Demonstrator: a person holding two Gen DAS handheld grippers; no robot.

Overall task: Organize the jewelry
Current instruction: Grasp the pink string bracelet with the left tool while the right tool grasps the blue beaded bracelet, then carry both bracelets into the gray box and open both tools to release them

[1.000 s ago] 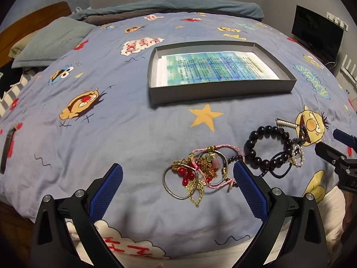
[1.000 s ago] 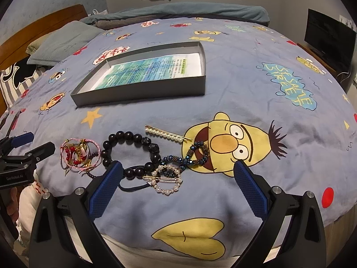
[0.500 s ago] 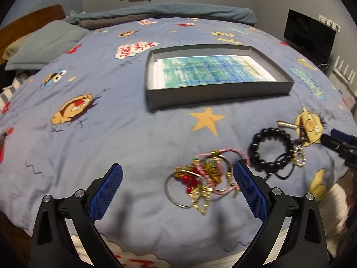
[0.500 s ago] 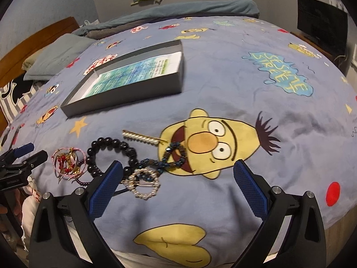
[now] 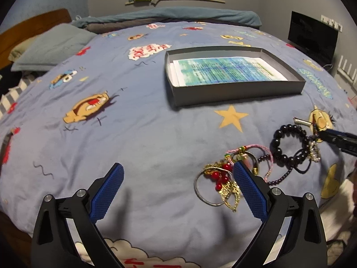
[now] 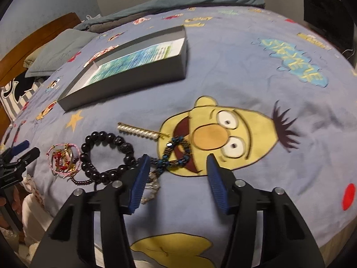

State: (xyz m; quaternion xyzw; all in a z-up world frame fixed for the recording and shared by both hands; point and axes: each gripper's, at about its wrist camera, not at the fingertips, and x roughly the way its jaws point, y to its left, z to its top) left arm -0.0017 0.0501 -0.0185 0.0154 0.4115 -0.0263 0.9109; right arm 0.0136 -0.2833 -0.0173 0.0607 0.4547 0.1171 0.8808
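Jewelry lies on the blue cartoon bedspread. A tangle of silver hoops, red beads and pink cord [image 5: 225, 174] sits by my left gripper's right finger; it also shows in the right wrist view [image 6: 63, 159]. A black bead bracelet [image 5: 287, 145] [image 6: 107, 154], a pearl hair clip [image 6: 142, 132], a blue beaded chain [image 6: 177, 156] and a pearl ring piece [image 6: 151, 187] lie near it. A grey shallow box [image 5: 236, 89] [image 6: 133, 78] holds printed paper. My left gripper [image 5: 178, 189] is open and empty. My right gripper [image 6: 177, 183] is partly closed, empty, straddling the blue chain.
A grey pillow [image 5: 51, 49] and wooden headboard [image 5: 33, 24] are at the far left. A folded teal blanket [image 5: 169, 15] lies along the bed's far end. A black monitor [image 5: 312, 35] stands at the right. The bed edge runs just below both grippers.
My right gripper has moved down and left toward the blue chain and its jaws have narrowed. My left gripper has drifted left, so the tangle now lies by its right finger.
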